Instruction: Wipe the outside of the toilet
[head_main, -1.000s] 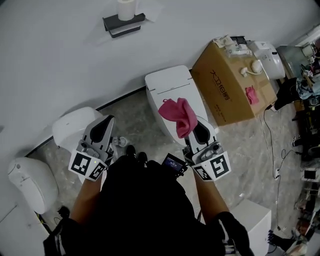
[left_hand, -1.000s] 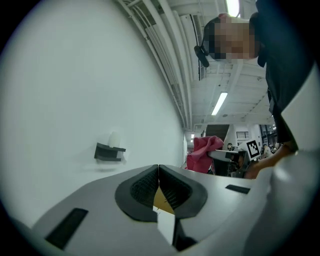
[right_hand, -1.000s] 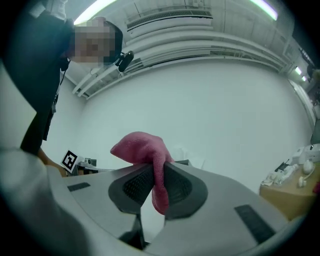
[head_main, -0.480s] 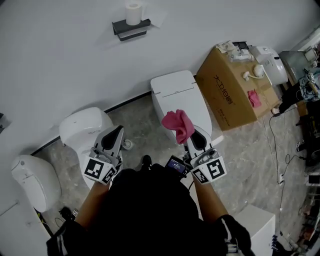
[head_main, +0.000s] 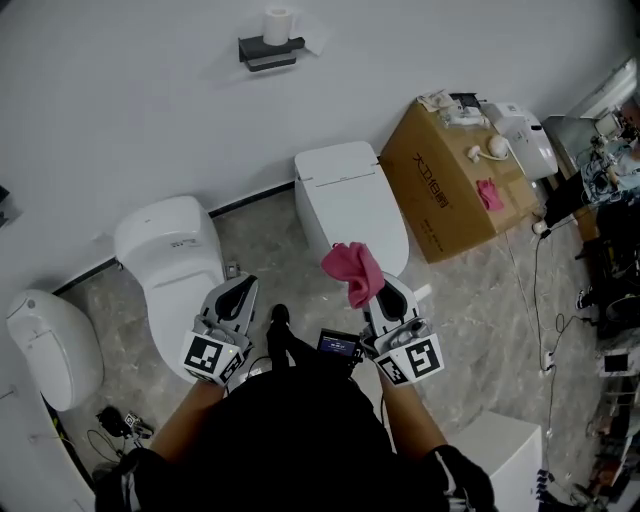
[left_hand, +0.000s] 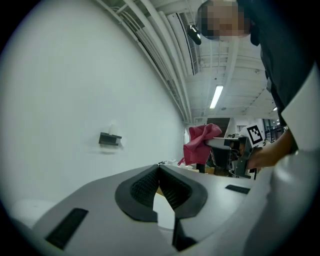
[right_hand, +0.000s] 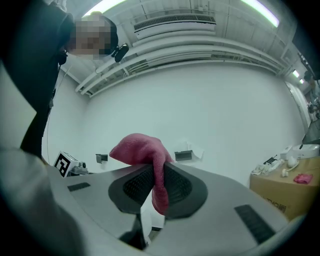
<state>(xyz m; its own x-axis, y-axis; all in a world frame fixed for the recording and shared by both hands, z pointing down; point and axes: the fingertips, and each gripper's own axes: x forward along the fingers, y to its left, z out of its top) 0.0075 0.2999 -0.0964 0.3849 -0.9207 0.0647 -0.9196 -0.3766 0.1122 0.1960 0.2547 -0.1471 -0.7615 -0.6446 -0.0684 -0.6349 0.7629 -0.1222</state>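
Jaws of right gripper (right_hand: 156, 187) clamp a crumpled pink cloth (right_hand: 140, 149); left gripper (left_hand: 159, 172) jaws meet, empty. Rubbing could pull the cloth free.

Two white toilets stand by the wall, the middle toilet (head_main: 345, 190) and the left toilet (head_main: 165, 250). A third rounded white fixture (head_main: 45, 345) is at far left; its kind is unclear. There are two pink cloths, the held cloth (head_main: 352, 272) and the box-top cloth (head_main: 487, 192). There is one cardboard box (head_main: 445, 190), one toilet-paper roll (head_main: 280, 24) and one wall holder (head_main: 270, 52). Two hand-held grippers show, the left hand-held gripper (head_main: 240, 288) and the right hand-held gripper (head_main: 388, 290).
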